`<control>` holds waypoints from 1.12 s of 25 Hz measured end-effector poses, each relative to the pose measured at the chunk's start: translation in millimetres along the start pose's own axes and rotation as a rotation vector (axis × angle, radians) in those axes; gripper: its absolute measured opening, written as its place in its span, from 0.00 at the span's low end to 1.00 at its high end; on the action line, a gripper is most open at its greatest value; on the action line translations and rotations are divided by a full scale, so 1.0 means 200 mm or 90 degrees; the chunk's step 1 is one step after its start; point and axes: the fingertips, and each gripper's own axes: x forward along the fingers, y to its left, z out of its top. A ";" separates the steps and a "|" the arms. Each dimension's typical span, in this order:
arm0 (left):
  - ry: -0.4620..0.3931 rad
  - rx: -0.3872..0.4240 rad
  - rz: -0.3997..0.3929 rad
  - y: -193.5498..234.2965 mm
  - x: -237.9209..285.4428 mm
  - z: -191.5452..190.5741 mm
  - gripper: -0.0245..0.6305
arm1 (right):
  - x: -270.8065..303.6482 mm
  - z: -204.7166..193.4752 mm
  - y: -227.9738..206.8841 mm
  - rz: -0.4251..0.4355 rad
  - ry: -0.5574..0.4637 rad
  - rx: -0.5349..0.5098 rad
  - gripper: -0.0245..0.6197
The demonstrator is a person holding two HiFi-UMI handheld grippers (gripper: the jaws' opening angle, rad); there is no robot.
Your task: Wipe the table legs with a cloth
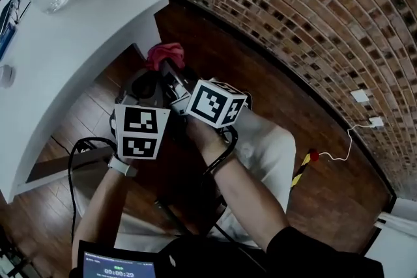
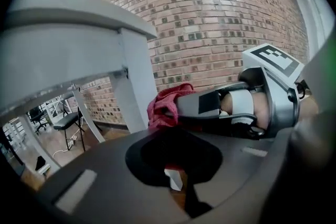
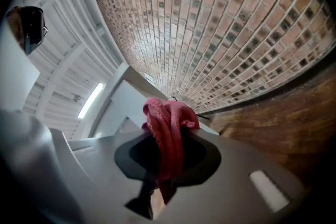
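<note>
- The right gripper [image 3: 164, 168] is clamped on the pink cloth [image 3: 168, 128], which is bunched just right of the white table leg [image 2: 134, 81].
- The left gripper [image 2: 176, 165] is closed and empty, near the right one.

Head view looks steeply down; both gripper views (low, close) share the cloth [image 2: 167, 105].

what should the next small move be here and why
Probably ease the right hand-held gripper forward so the cloth presses onto the table leg: its jaws are shut on the cloth, which sits right beside the leg, contact unclear.
</note>
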 end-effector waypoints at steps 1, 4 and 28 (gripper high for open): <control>0.009 0.003 -0.005 -0.01 0.03 -0.03 0.03 | 0.00 -0.02 -0.04 -0.007 0.000 0.007 0.13; 0.026 0.010 -0.014 -0.03 0.10 -0.11 0.03 | 0.01 -0.06 -0.15 -0.021 -0.002 0.022 0.13; 0.243 -0.010 -0.121 -0.24 0.68 -1.18 0.03 | -0.01 -0.80 -1.21 -0.189 0.052 0.192 0.13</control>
